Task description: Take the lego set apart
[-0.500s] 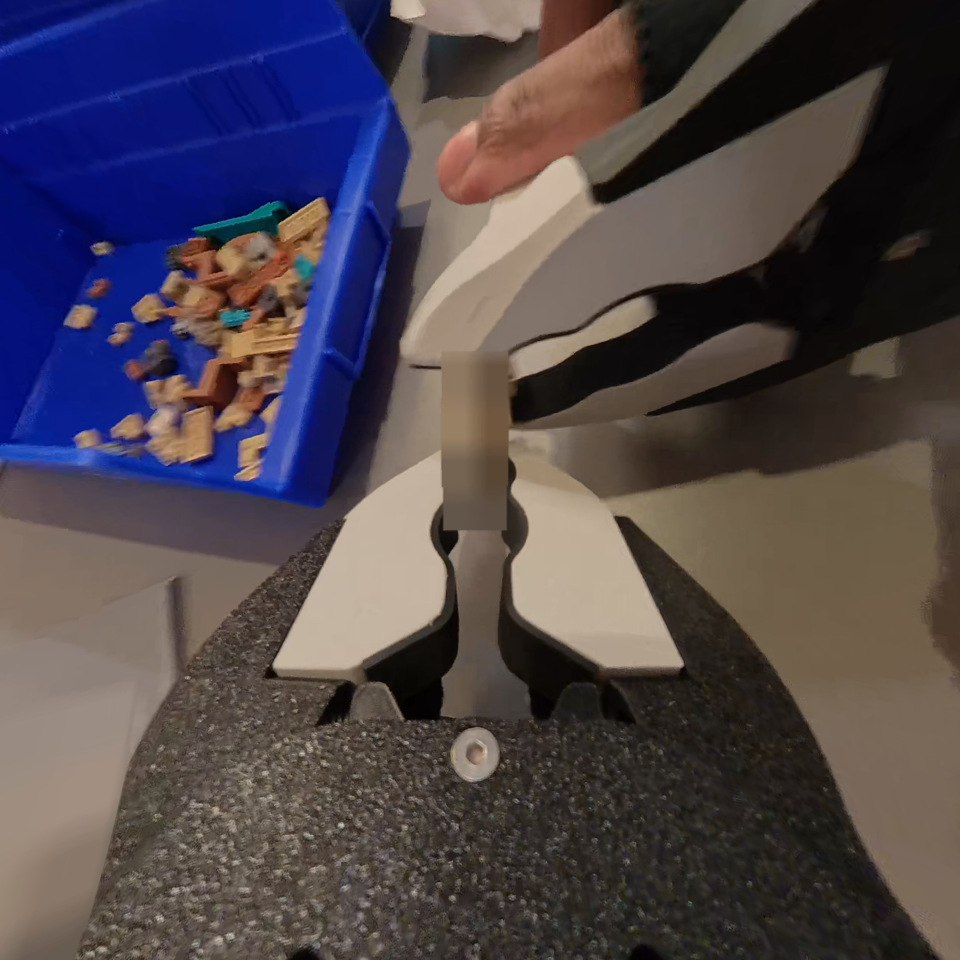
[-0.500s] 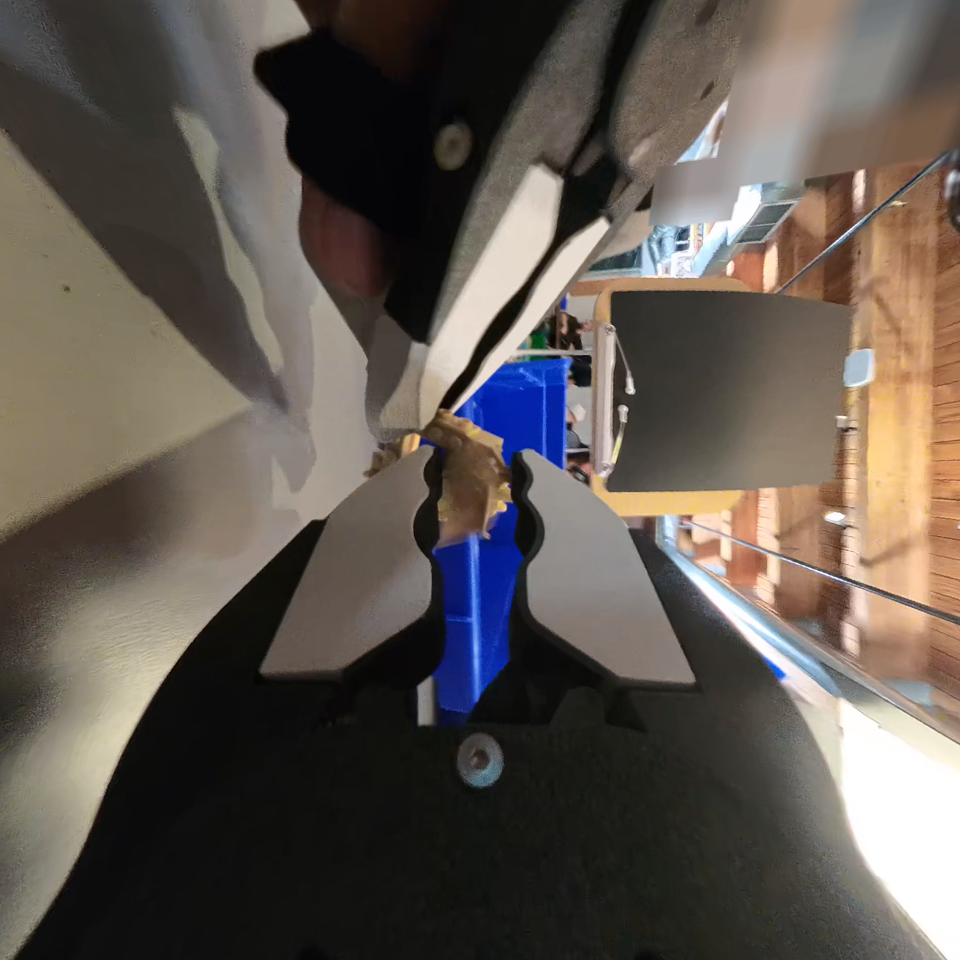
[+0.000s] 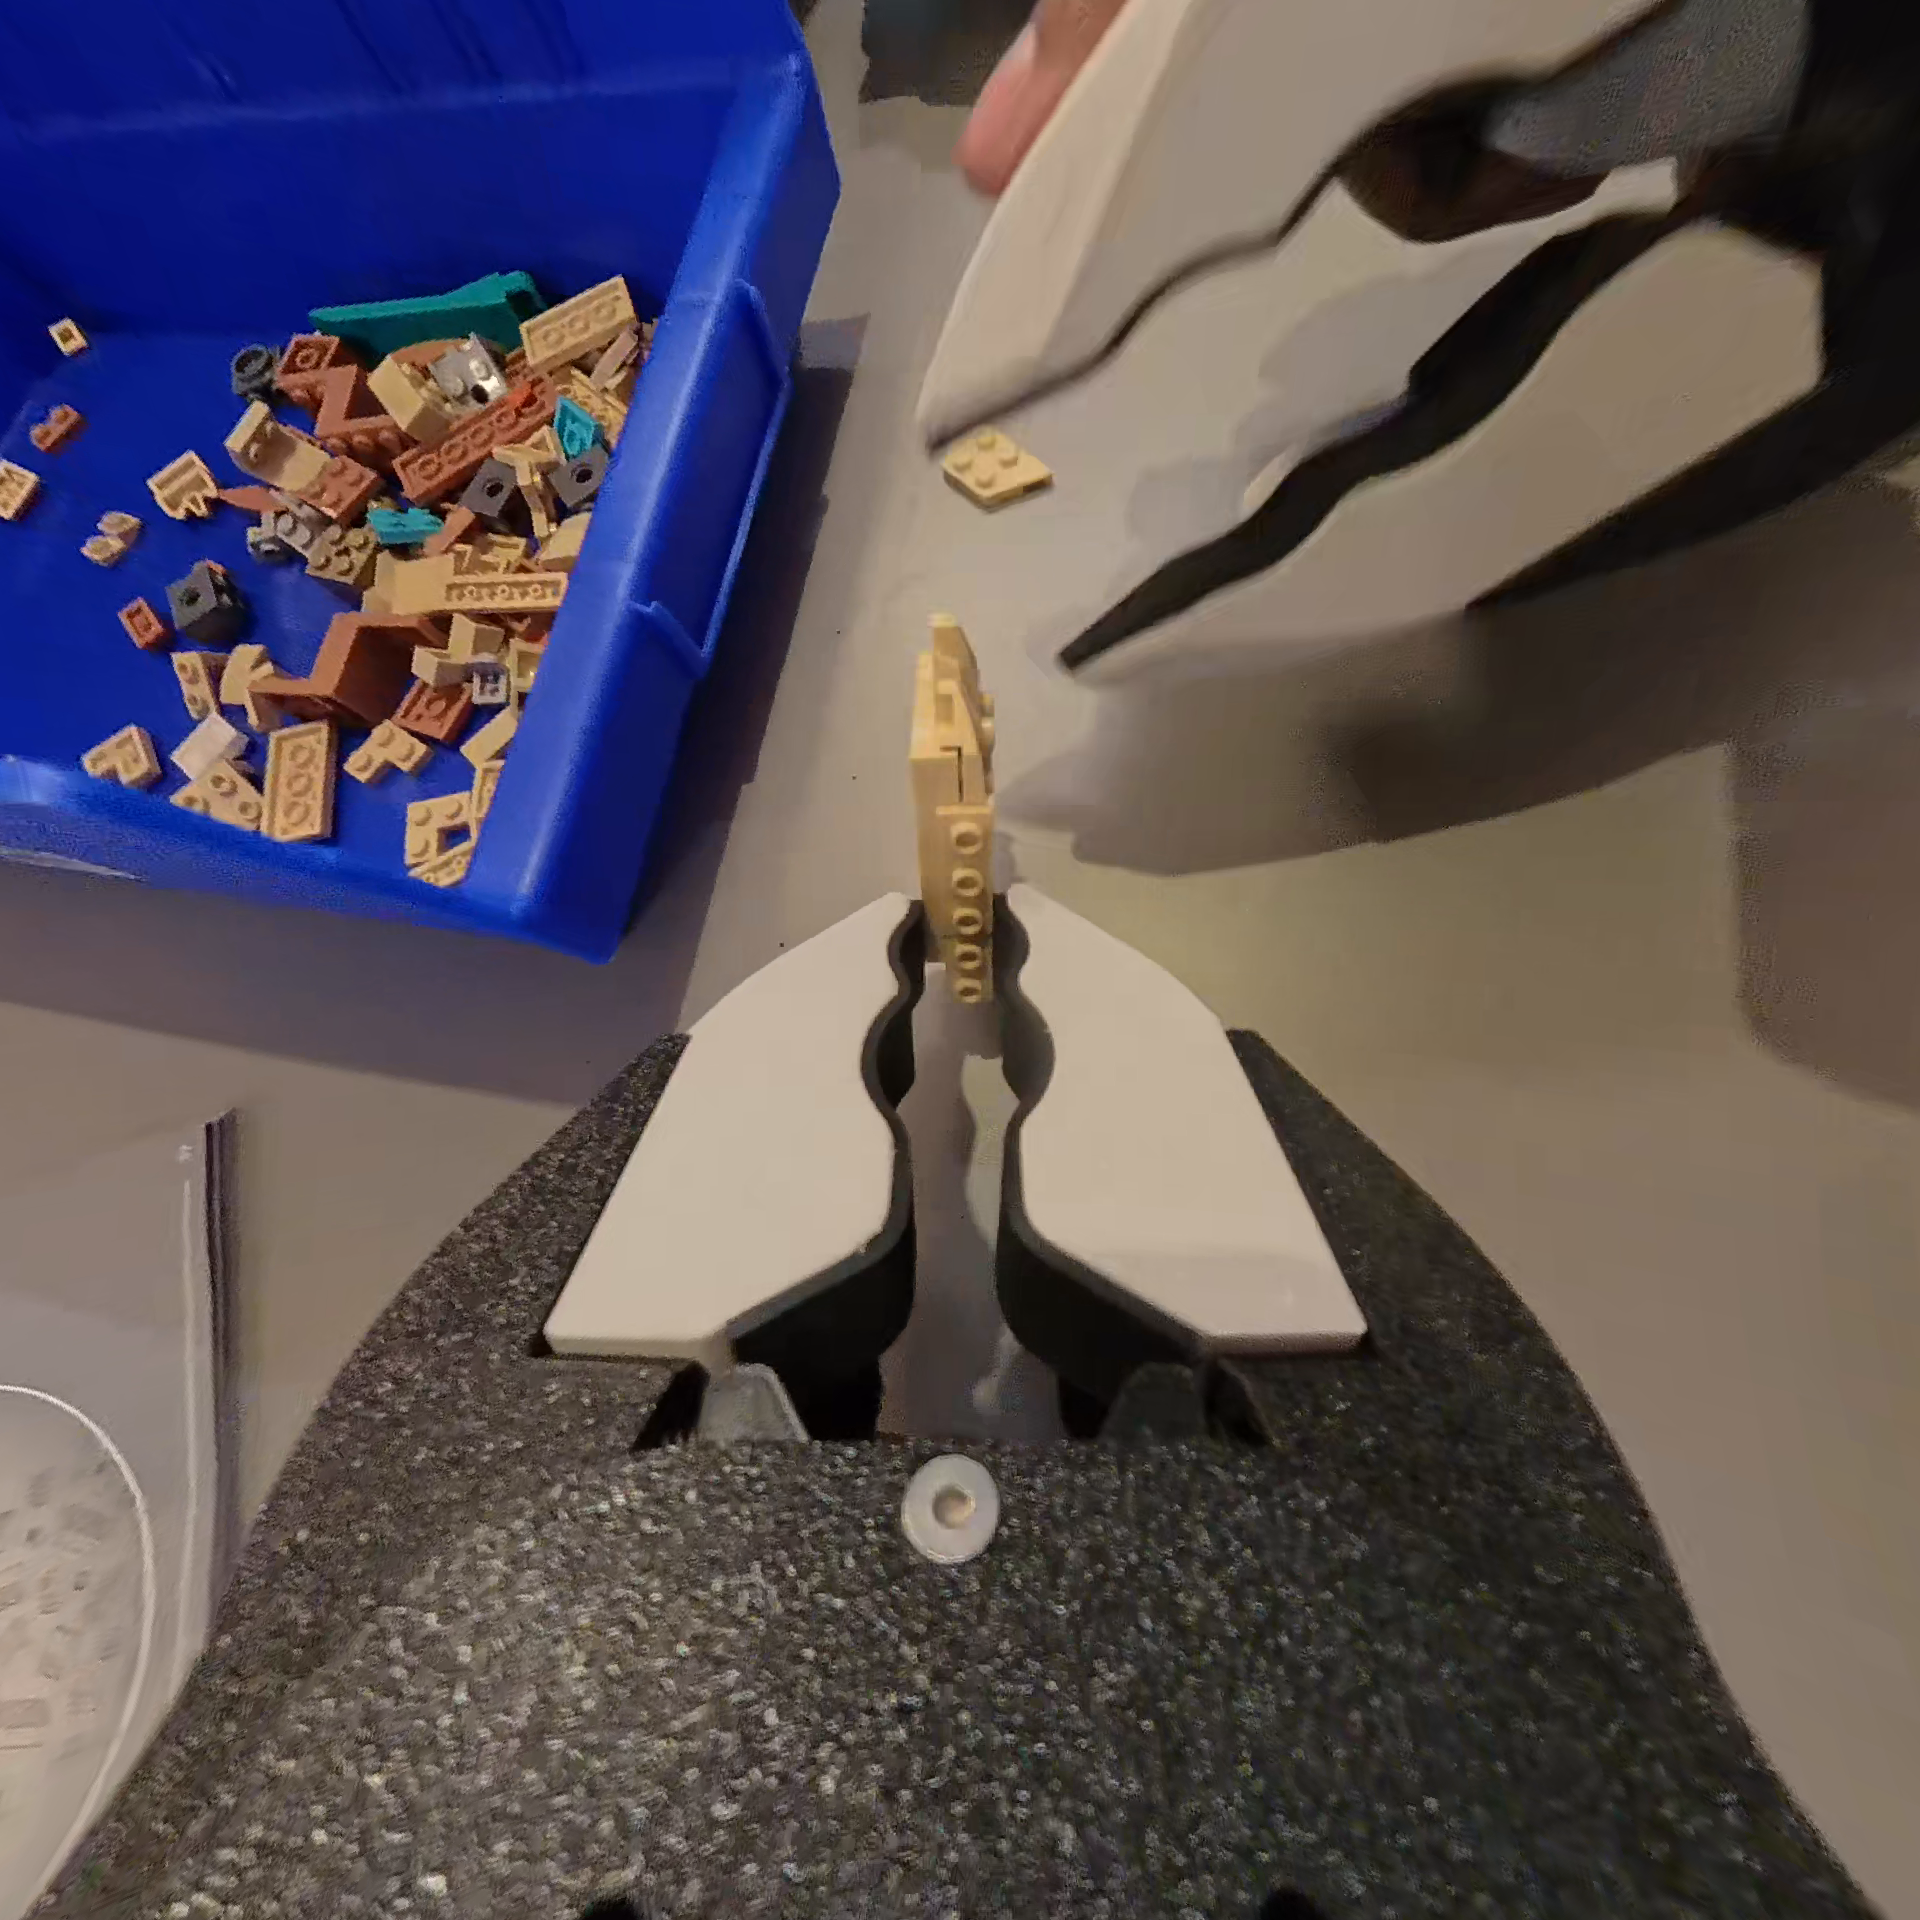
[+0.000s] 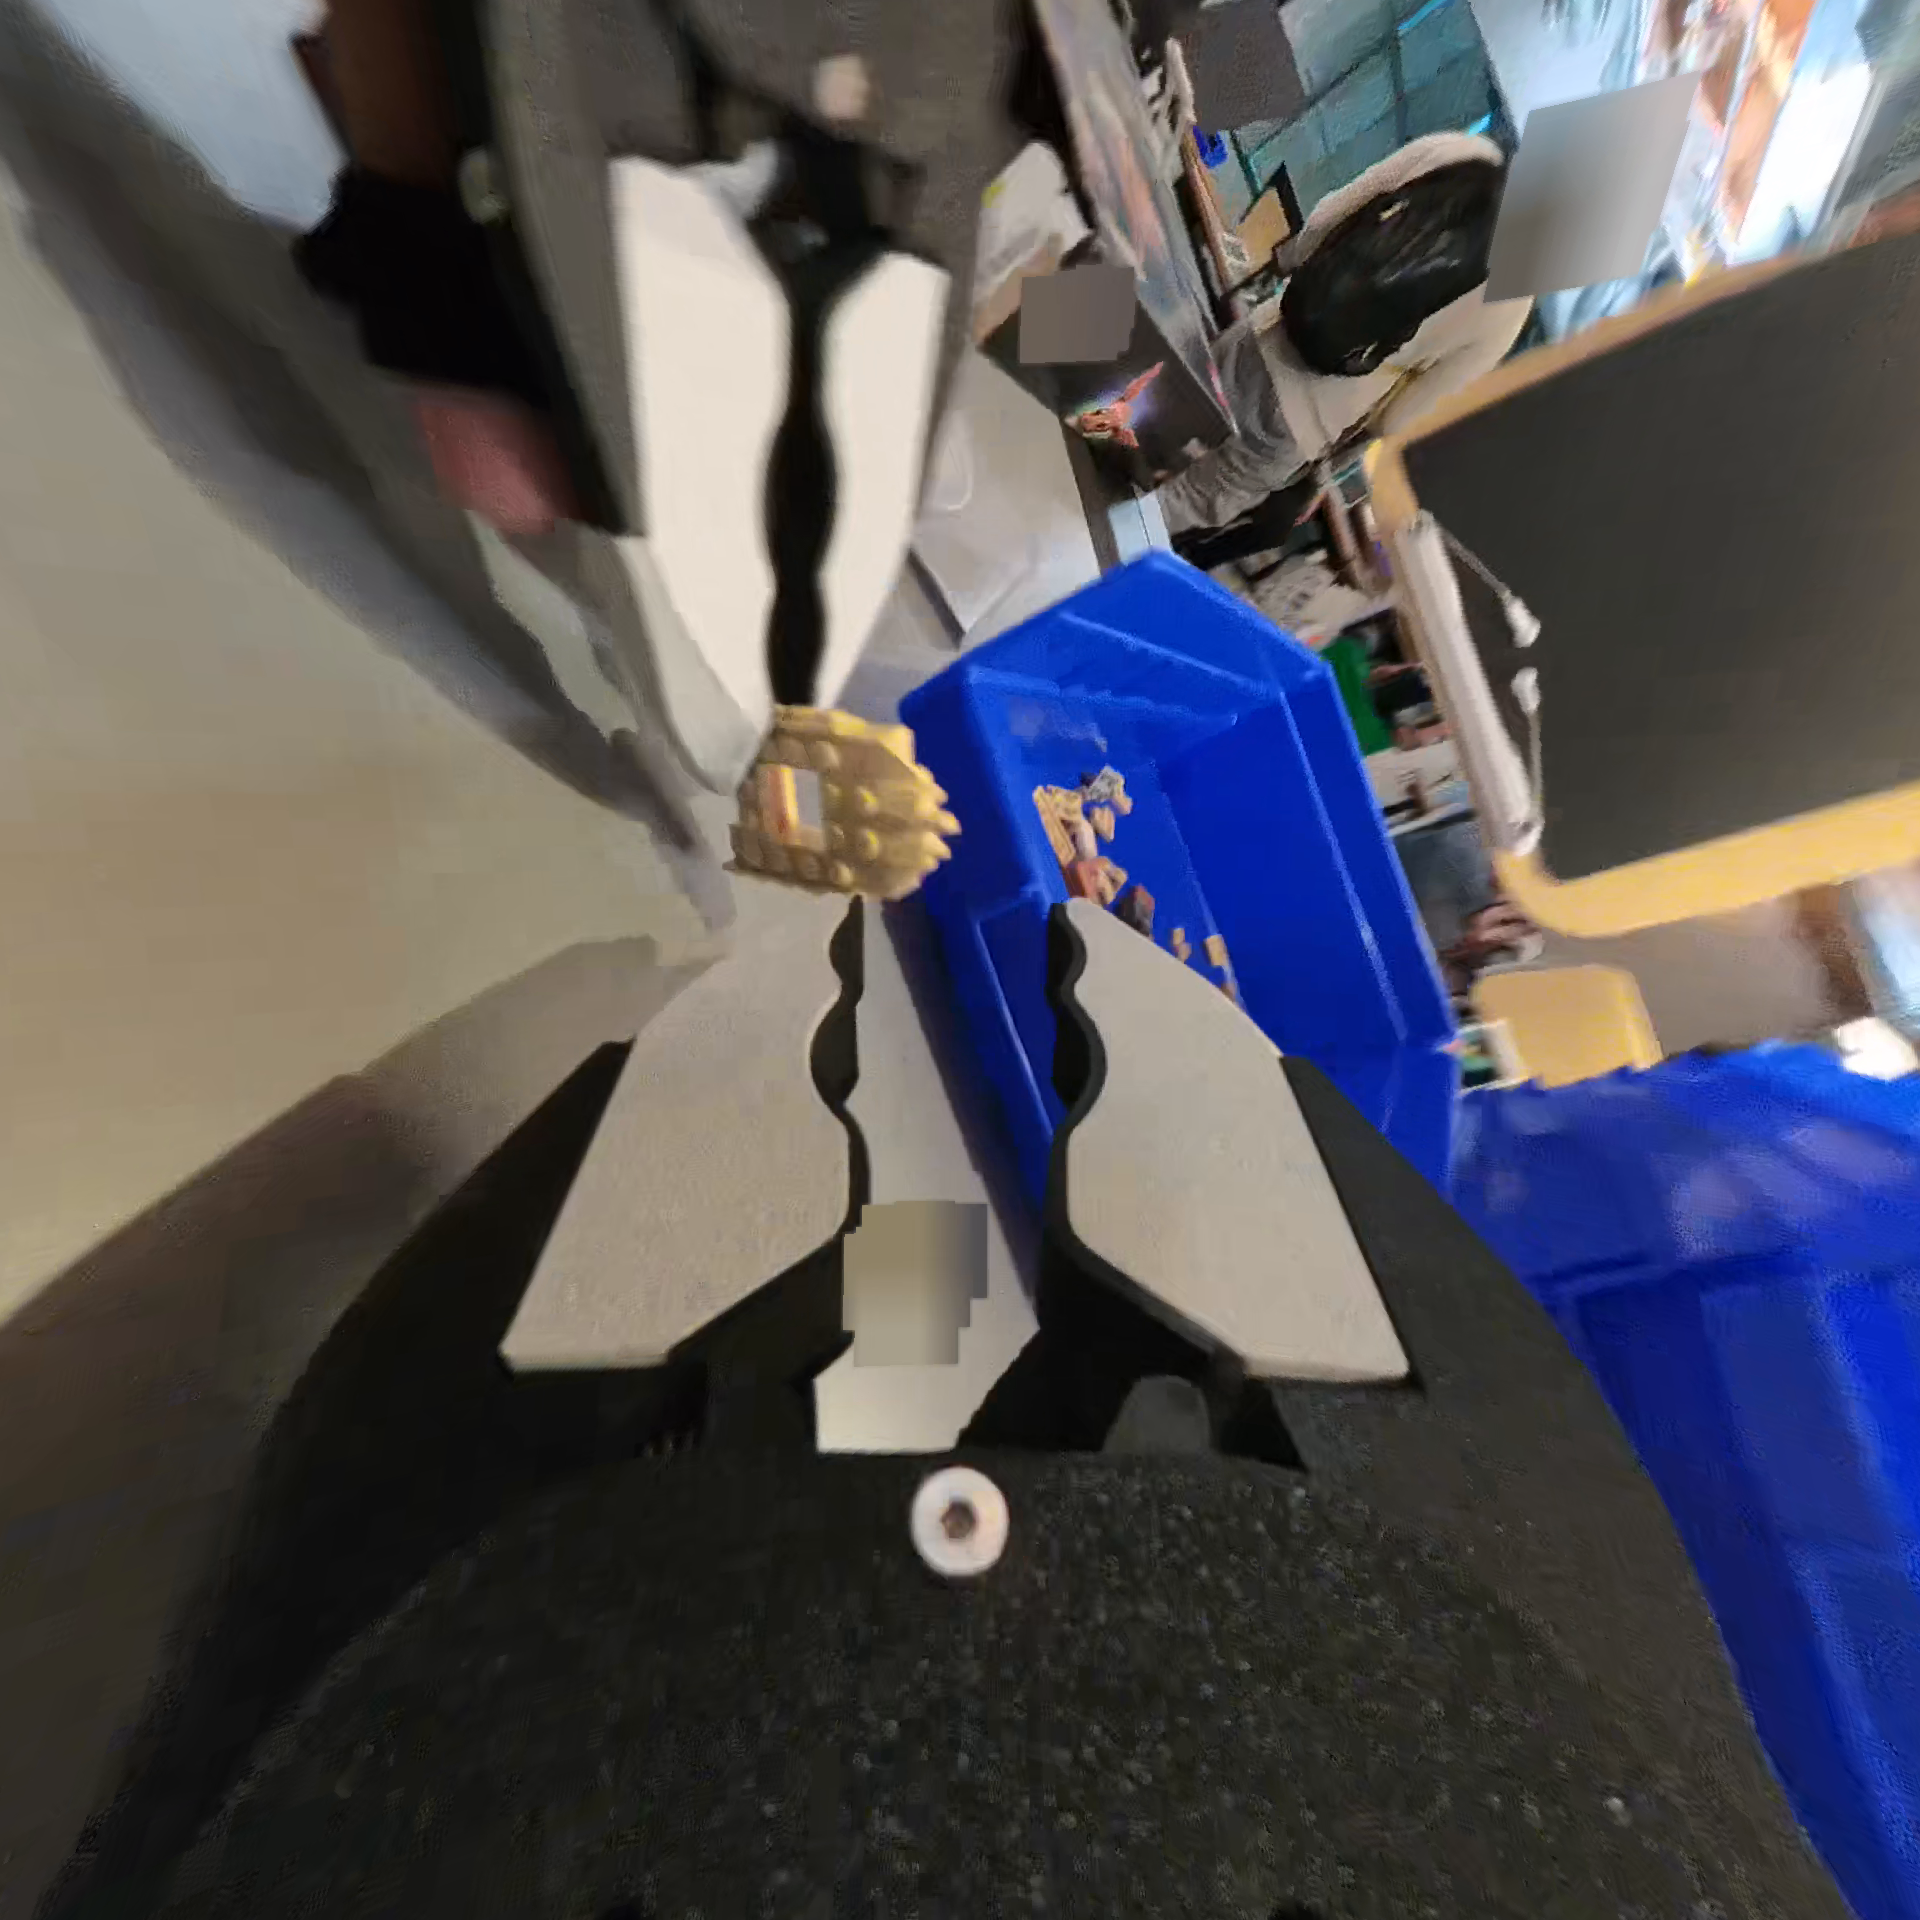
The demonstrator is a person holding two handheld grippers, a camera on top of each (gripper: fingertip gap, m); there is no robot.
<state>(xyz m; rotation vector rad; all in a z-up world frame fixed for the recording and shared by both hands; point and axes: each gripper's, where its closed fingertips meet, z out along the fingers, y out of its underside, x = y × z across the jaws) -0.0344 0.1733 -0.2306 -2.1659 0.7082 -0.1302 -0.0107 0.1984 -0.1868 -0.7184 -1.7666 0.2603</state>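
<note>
1. Two grippers are over the grey worktop (image 3: 1455, 1039), and each one is in a different state.
2. The left gripper (image 3: 961, 940) has its jaws closed on a tan brick assembly (image 3: 951, 790). We see the pads pressing on its lower end, and the piece stands on its edge, pointing forward away from the jaws.
3. In the right wrist view the same assembly (image 4: 842, 816) shows a square hole in the middle and studs on its face. It hangs at the tips of the left gripper, above the worktop.
4. The right gripper (image 4: 951, 935) has its jaws apart and nothing is between them. It is just beside the assembly but does not touch it.
5. In the left wrist view the right gripper (image 3: 997, 540) appears blurred at the upper right, with a hand (image 3: 1003, 114) behind it.
6. A small tan plate (image 3: 995, 468) lies flat on the worktop, close under the tip of the right gripper.
7. A blue bin (image 3: 717, 582) stands to the left of the held assembly. Inside lies a heap of loose bricks (image 3: 416, 520), tan, brown, teal and dark grey.
8. A grey booklet (image 3: 104, 1299) lies at the left edge, near the left gripper.
</note>
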